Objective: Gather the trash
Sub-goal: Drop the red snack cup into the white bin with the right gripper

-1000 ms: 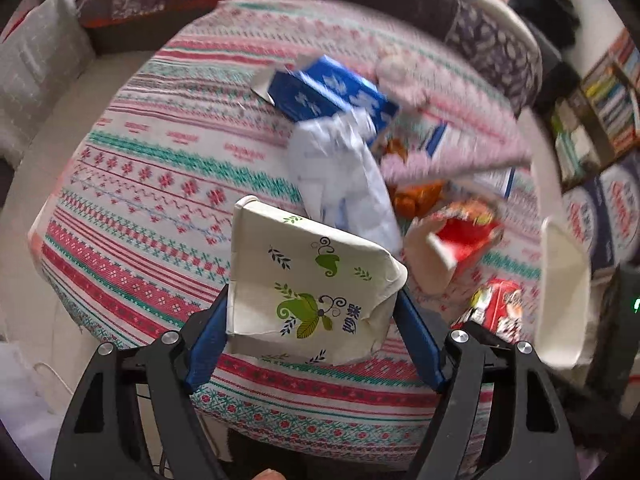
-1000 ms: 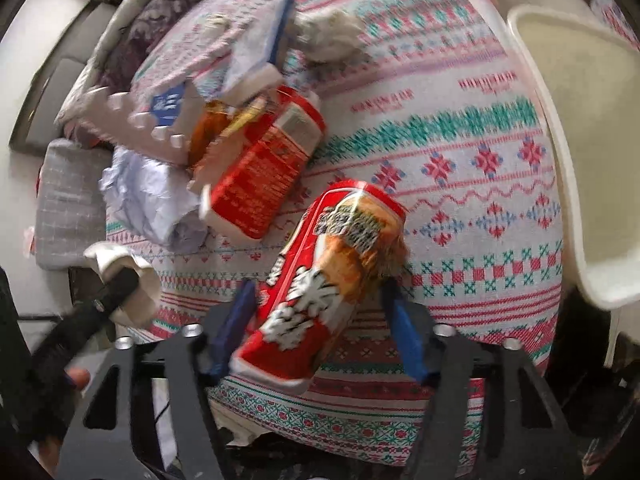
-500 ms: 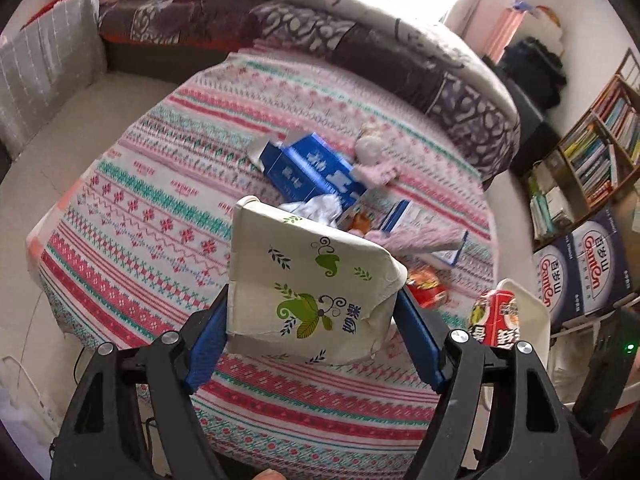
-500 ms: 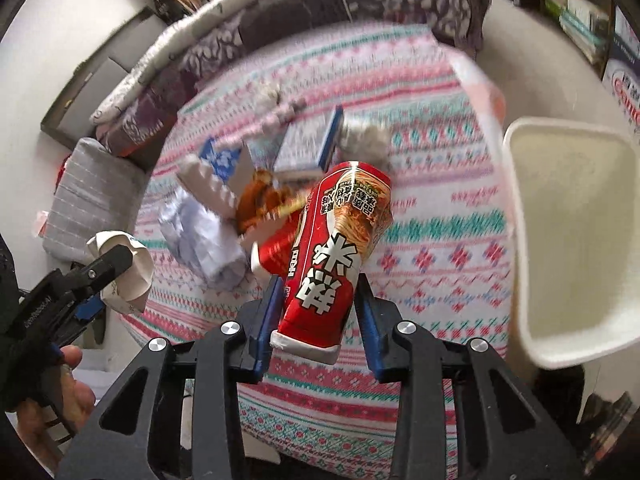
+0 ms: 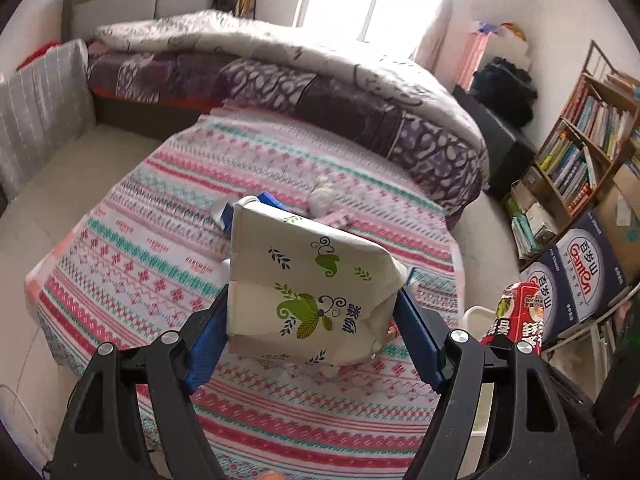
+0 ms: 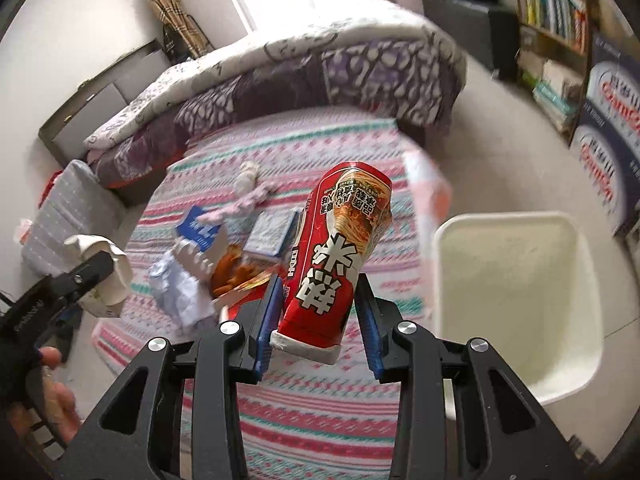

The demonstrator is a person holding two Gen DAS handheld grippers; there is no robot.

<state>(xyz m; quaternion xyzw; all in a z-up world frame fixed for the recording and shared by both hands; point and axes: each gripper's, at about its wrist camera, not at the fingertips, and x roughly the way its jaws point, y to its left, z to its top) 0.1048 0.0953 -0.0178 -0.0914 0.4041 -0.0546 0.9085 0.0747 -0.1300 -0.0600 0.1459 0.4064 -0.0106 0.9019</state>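
My left gripper point(image 5: 312, 328) is shut on a cream tissue pack with green leaf print point(image 5: 308, 280), held high above the patterned table point(image 5: 160, 264). My right gripper point(image 6: 318, 312) is shut on a red noodle cup carton point(image 6: 336, 256), also held above the table. The same carton shows at the right in the left wrist view point(image 5: 516, 312). The left gripper with its pack shows at the left in the right wrist view point(image 6: 100, 276). A white bin point(image 6: 516, 304) stands to the right of the table, beside the carton.
On the table lie a blue box point(image 6: 198, 228), crumpled white paper point(image 6: 180, 296), an orange snack wrapper point(image 6: 236, 272), a booklet point(image 6: 272, 232) and pink paper point(image 6: 248, 200). A bed point(image 5: 304, 80) is behind, a bookshelf point(image 5: 580, 160) and cardboard boxes point(image 5: 580, 272) at the right.
Both grippers have risen well above the table with their loads. The right gripper's jaws closed tighter on the red carton, now upright, and the bin stands nearer to it.
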